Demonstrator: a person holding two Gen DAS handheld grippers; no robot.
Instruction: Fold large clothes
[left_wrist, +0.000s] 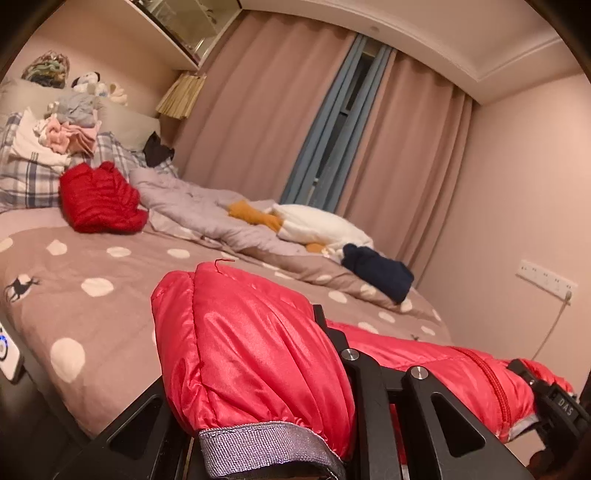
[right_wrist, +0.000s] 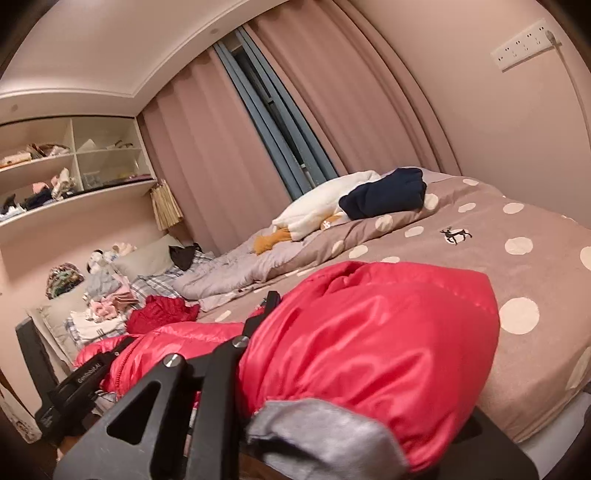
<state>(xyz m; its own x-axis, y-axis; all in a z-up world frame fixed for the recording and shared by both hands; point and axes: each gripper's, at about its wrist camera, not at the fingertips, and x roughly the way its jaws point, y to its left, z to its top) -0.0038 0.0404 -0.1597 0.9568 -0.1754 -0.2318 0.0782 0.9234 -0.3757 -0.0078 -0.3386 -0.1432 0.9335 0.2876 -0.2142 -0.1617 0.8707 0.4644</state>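
A shiny red puffer jacket (left_wrist: 251, 350) with a grey-edged cuff (left_wrist: 266, 450) is stretched between my two grippers above the near edge of the bed. My left gripper (left_wrist: 295, 354) is shut on one sleeve end, which bulges over its fingers. In the right wrist view my right gripper (right_wrist: 314, 332) is shut on the other end of the red puffer jacket (right_wrist: 369, 350). The right gripper also shows at the far right of the left wrist view (left_wrist: 554, 402), and the left gripper shows at the left of the right wrist view (right_wrist: 85, 376).
The bed has a brown polka-dot cover (left_wrist: 92, 295). A darker red folded garment (left_wrist: 99, 199) lies near the pillows. A navy garment (left_wrist: 380, 271), a white and orange plush (left_wrist: 314, 225), a grey quilt (left_wrist: 192, 199) and a clothes pile (left_wrist: 62, 129) lie farther back. Curtains (left_wrist: 277, 110) hang behind.
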